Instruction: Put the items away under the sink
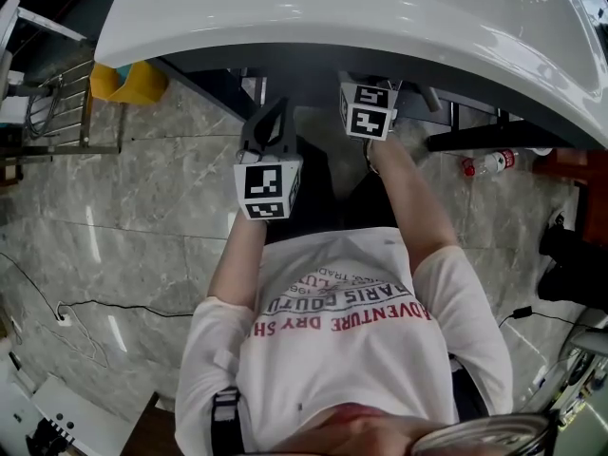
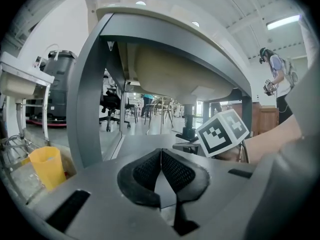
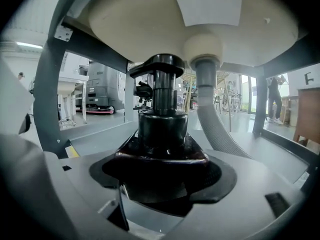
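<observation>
right gripper held a dark bottle under the basin, left gripper shut on nothing

the person stood at the near edge of the white sink (image 1: 285,12), both arms reaching forward beneath it. the right gripper (image 3: 162,160) had its jaws closed on the shoulder of a dark bottle (image 3: 162,129) with a black pump top, held upright. the bottle sat under the pale underside of the basin, just left of the ribbed drain hose (image 3: 216,126) that ran down to the right. whether the bottle's base rested on anything could not be told.

the left gripper (image 2: 161,170) had its jaws pressed together with nothing between them. it sat left of the right gripper and nearer to the person, pointing under the sink's grey frame (image 2: 85,109). the right gripper's marker cube (image 2: 222,132) showed just to its right in the left gripper view.

on the floor to the far left stood a yellow bin (image 1: 133,82). to the right, near the frame, a clear bottle with a red cap (image 1: 489,162) lay on the stone floor (image 1: 142,217).
</observation>
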Tool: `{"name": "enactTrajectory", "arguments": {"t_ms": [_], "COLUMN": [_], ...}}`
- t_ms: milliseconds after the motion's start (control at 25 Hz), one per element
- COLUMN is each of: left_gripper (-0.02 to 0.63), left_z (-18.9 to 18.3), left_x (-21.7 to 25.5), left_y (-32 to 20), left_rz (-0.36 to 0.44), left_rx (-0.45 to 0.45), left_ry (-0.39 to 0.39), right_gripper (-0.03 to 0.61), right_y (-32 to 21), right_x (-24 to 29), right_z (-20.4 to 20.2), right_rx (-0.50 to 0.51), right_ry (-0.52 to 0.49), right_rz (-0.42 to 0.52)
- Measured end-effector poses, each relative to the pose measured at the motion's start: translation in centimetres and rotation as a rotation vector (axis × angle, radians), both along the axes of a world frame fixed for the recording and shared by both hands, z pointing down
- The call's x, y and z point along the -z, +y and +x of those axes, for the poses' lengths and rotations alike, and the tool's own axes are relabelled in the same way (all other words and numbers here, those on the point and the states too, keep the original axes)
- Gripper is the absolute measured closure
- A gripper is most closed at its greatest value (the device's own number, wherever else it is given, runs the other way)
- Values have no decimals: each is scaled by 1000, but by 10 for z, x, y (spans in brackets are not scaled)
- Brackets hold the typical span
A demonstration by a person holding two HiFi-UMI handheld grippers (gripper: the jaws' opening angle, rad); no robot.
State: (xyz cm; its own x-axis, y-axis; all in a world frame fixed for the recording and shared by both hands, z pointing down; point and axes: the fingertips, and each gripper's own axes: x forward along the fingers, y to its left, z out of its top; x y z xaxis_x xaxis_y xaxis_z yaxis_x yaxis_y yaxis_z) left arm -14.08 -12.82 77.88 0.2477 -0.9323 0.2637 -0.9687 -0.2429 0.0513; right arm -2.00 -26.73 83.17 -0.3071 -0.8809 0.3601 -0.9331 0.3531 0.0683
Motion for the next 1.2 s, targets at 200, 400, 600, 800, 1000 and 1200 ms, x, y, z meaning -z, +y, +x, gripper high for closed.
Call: {"name": "enactTrajectory", "arguments": {"t_ms": [200,400,600,800,1000,1200], "left_gripper": [591,591,591,591,591,591], "left_z": [4,10,18,40,58,83], "left_x": [1,7,11,13,31,75], "left_y": [6,12,17,29,39,38], "left_rz": [7,19,24,39,86,117], "left_rx": [-1,-7,7,-8,-8,-37], "left_ry": [-3,4,44,47,74,111], "right_gripper": [209,207,248,508,553,554], "right_y": [8,33,81,113,141,153], "right_x": [5,19,39,61,92,138], "right_z": [3,12,13,34,50,61], "right_rx": [3,-11,80,45,46,90], "right_ry": [-35,-42,-47,-112,-259,-258], "right_rz": [37,85,100,174,204,254]}}
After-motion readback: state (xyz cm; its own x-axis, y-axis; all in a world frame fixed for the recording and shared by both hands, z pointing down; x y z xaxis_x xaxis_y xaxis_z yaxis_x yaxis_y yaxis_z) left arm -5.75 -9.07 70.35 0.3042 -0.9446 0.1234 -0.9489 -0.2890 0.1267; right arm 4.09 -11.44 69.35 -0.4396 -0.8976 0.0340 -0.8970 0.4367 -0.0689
